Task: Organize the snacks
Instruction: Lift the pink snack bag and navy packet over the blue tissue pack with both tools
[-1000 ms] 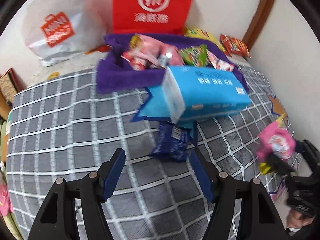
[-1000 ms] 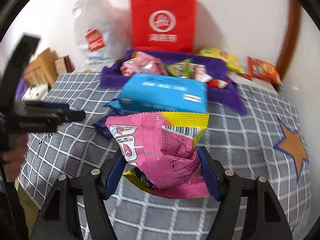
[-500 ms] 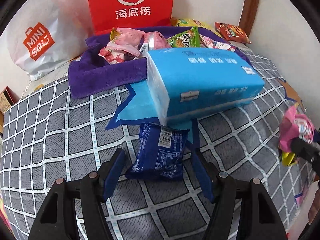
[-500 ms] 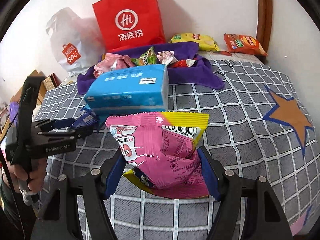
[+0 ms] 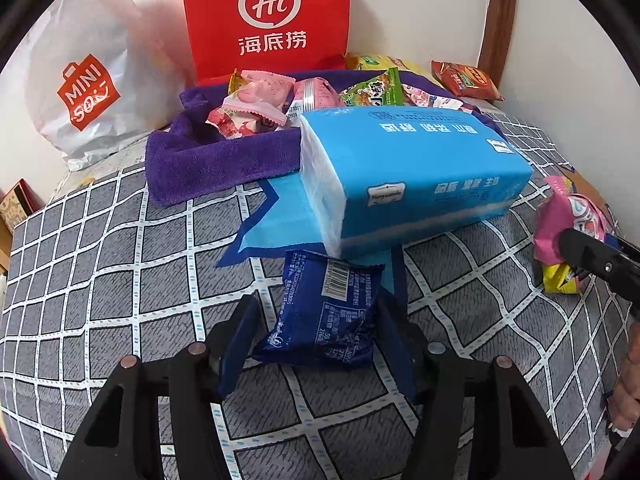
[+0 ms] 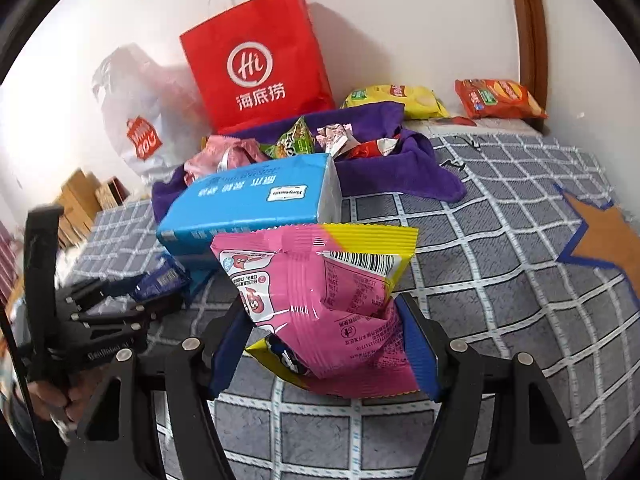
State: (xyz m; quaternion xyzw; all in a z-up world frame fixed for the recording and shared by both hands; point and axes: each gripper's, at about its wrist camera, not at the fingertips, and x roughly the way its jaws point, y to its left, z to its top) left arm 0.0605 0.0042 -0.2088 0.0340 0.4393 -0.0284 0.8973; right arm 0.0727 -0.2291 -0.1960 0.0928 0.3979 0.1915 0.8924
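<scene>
Grid-patterned grey bedspread (image 5: 100, 280): dark blue snack packet (image 5: 324, 312) lies between the closing left gripper (image 5: 316, 340) jaws, not yet pinched; right gripper (image 6: 324, 344) clamps the pink snack bag (image 6: 316, 300)

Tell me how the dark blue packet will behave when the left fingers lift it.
The blue packet looks puffy and crinkled, so probably light and squashy. Its glossy film may slip. The closing left gripper straddles it.
</scene>
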